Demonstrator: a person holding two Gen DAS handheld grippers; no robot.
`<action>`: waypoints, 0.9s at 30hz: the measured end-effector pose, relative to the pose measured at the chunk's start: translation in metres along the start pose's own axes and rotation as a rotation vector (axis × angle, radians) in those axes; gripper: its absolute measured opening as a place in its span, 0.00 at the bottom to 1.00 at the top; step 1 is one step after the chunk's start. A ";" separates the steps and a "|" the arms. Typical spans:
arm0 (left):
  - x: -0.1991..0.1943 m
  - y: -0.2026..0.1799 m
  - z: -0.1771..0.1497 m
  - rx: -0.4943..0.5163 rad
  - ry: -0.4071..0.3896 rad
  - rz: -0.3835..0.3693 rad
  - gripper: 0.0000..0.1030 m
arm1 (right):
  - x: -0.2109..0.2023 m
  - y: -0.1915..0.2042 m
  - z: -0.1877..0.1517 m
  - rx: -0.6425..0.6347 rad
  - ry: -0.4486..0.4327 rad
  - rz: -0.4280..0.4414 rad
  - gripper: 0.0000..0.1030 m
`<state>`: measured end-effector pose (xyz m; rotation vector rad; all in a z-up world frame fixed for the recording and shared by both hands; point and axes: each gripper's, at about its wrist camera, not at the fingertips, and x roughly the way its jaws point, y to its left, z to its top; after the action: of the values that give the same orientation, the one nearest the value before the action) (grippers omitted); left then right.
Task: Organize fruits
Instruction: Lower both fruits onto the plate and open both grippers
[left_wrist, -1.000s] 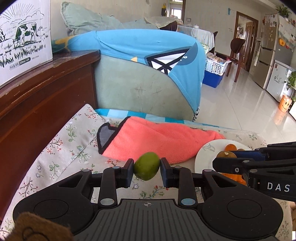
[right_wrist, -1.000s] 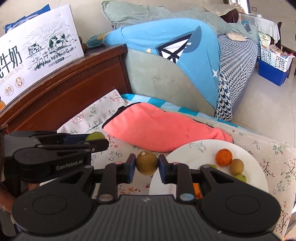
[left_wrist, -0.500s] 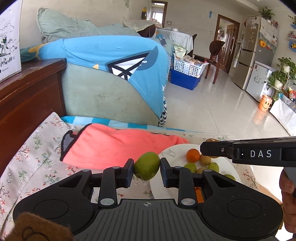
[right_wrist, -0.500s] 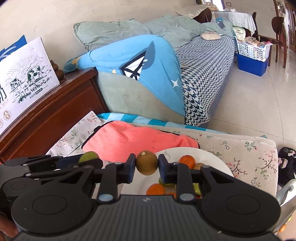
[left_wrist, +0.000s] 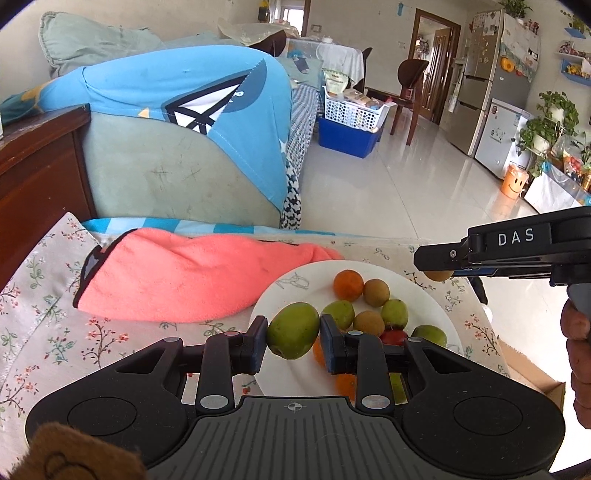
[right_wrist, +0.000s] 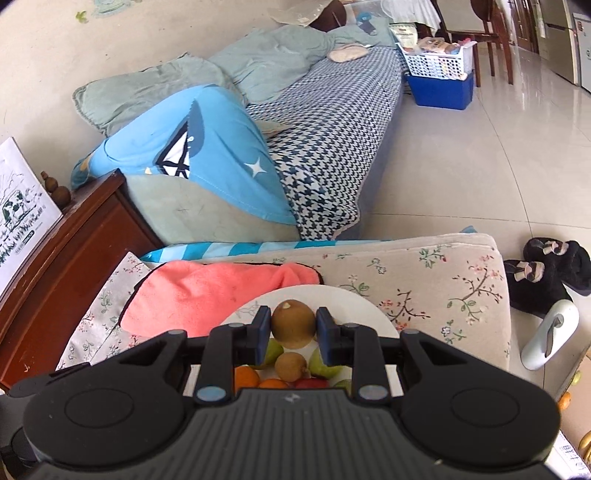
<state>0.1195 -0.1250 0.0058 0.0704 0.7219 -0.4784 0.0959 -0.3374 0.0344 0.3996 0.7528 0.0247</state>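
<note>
Now the left gripper had its jaws closed on a green mango, held above the near left edge of the white plate. On the plate lay a loose heap of fruit: an orange at the far side with a brown kiwi touching it, several small green fruits nearer, a red fruit partly hidden behind the gripper's finger, and more orange pieces tucked under the gripper body. The right gripper had its jaws clamped on a second brown kiwi, and in its own view that kiwi hung over the plate, above another kiwi and the green fruits. From the left wrist view the right gripper reached in from the right, its tip over the plate's far right rim, with the brown fruit just showing beneath it. The plate sat on a floral cloth, touching a pink towel that lay beside it on the left. Behind stood a sofa draped with a blue cloth, and black slippers lay on the tiled floor
</note>
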 end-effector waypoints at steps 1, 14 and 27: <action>0.002 -0.001 -0.001 0.001 0.006 0.005 0.27 | 0.001 -0.004 0.000 0.010 0.006 -0.011 0.26; 0.014 0.001 -0.009 -0.013 0.038 0.042 0.28 | 0.021 -0.030 -0.011 0.138 0.084 -0.091 0.29; -0.003 -0.004 0.000 -0.028 -0.013 0.084 0.78 | 0.019 -0.026 -0.009 0.136 0.071 -0.087 0.33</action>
<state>0.1158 -0.1278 0.0086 0.0713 0.7097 -0.3887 0.1004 -0.3549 0.0068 0.4972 0.8445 -0.0947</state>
